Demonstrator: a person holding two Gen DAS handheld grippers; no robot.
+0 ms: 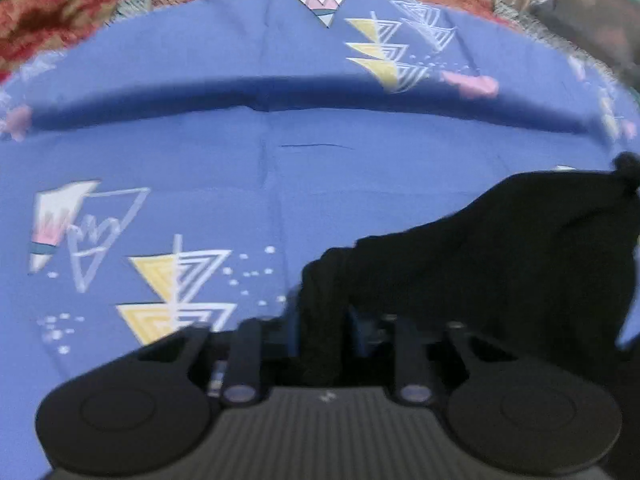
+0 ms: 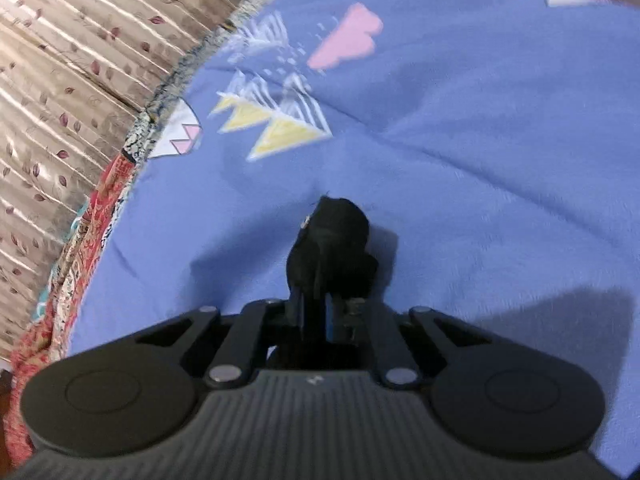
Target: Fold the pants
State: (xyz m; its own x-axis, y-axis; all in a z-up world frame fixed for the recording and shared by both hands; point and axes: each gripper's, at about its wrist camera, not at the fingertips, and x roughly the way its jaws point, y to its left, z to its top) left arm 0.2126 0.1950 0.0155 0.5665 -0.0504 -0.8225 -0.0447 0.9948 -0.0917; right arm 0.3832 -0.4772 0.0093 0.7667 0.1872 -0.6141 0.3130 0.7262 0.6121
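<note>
Blue sheet (image 1: 200,152) printed with yellow and white triangles covers the bed, a red patterned cloth (image 2: 100,200) edging it. Left hand-held gripper (image 1: 320,320) is closed on a bunch of the black pants (image 1: 500,248), which drape off to its right. Right hand-held gripper (image 2: 324,296) is likewise pinched shut on a wad of the pants (image 2: 336,236) above the sheet (image 2: 480,160).

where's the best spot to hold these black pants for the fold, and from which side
By an edge bunch, as both grippers do now. The left gripper is shut on a gathered strip of the black pants, which drape off to its right. The right gripper pinches a small bunch. Coming in level over the blue bedsheet seems best, since limp cloth gathers into the fingers.
</note>
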